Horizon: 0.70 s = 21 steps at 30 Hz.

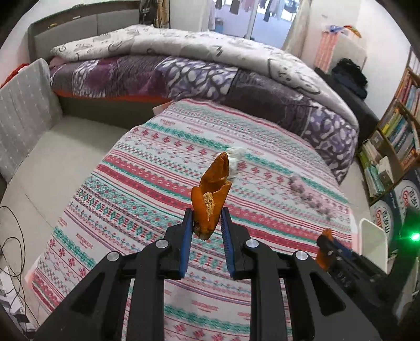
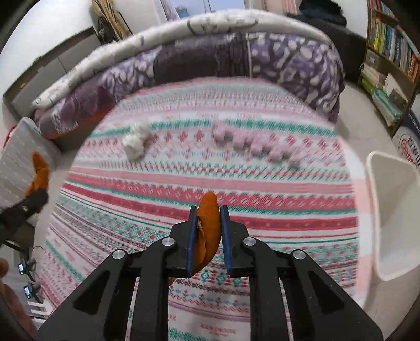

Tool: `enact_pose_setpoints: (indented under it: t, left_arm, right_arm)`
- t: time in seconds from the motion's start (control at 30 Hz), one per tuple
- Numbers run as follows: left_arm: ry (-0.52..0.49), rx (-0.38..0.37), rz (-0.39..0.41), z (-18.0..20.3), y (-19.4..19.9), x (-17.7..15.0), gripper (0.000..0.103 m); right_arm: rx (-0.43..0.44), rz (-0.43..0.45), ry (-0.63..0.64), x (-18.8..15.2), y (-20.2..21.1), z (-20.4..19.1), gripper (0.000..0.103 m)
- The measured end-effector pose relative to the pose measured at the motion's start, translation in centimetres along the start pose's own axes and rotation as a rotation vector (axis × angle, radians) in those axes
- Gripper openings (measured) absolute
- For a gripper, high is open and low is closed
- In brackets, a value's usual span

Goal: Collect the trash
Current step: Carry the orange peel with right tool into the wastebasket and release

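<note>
We hold one peel [image 1: 211,194] clamped in our left tongs [image 1: 206,223] and another peel [image 2: 209,230] in our right tongs [image 2: 209,225], above the bed [image 2: 262,183]; the bin [image 2: 393,215] stands beside the bed.

The room was evenly bright, daylight entering through the glass door [image 1: 236,18] behind the bed [image 1: 210,162]. Shadows were soft and faint. The left wrist view was sharp; the right wrist view was smeared by motion blur across the bedspread [image 2: 210,170]. Both fisheye pictures curved strongly, with dark corners.
</note>
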State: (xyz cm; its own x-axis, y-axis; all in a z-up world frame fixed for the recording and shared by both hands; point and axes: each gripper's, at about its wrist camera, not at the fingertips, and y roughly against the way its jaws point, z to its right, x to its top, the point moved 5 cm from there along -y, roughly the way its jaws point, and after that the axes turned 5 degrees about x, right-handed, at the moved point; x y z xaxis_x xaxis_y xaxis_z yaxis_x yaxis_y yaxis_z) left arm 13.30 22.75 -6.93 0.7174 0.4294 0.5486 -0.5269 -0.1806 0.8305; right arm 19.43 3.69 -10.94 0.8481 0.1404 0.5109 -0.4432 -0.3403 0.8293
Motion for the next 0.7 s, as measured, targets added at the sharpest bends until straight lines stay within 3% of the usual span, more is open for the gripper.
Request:
enact_pose_setpoints:
  t: [0.3, 0.7]
  left_arm:
    - [-0.085, -0.037, 0.058, 5.8, 2.9, -1.5, 0.022]
    - [-0.176, -0.055, 0.112, 11.3, 2.7, -2.6, 0.022]
  right_arm:
    - [-0.028, 0.101, -0.06, 1.5, 5.1, 5.8, 0.016]
    - [-0.098, 0.189, -0.225, 2.3, 8.5, 14.4, 0.017]
